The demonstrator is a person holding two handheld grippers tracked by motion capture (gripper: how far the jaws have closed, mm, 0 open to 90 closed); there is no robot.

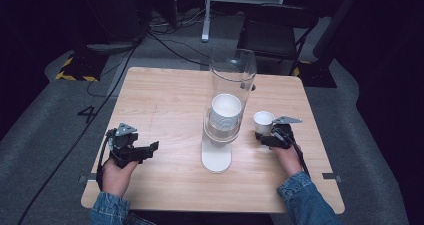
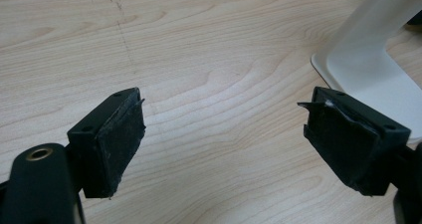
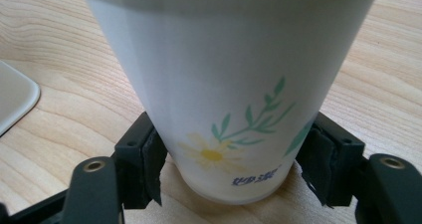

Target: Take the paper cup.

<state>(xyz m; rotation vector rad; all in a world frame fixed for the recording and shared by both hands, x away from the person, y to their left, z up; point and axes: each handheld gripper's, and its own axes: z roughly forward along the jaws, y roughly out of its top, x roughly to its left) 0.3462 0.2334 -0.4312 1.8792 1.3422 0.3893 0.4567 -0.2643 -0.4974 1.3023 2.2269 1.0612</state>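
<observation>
A white paper cup (image 1: 263,121) printed with a daisy and green sprigs (image 3: 234,84) stands upright at the table's right side. My right gripper (image 1: 265,134) is shut on its lower part, one pad against each side (image 3: 231,169). In the middle of the table stands a cup dispenser (image 1: 216,157), a clear tube (image 1: 232,72) on a white base, holding a stack of white cups (image 1: 225,112). My left gripper (image 1: 150,149) rests low at the front left, open, with bare wood between its pads (image 2: 224,134). The white dispenser base (image 2: 368,69) lies just beyond its right jaw.
The light wooden table (image 1: 170,100) is bare to the left of the dispenser and along the back. A corner of the dispenser base (image 3: 15,97) lies left of the held cup. Past the far edge are a black chair (image 1: 275,32) and floor cables (image 1: 170,40).
</observation>
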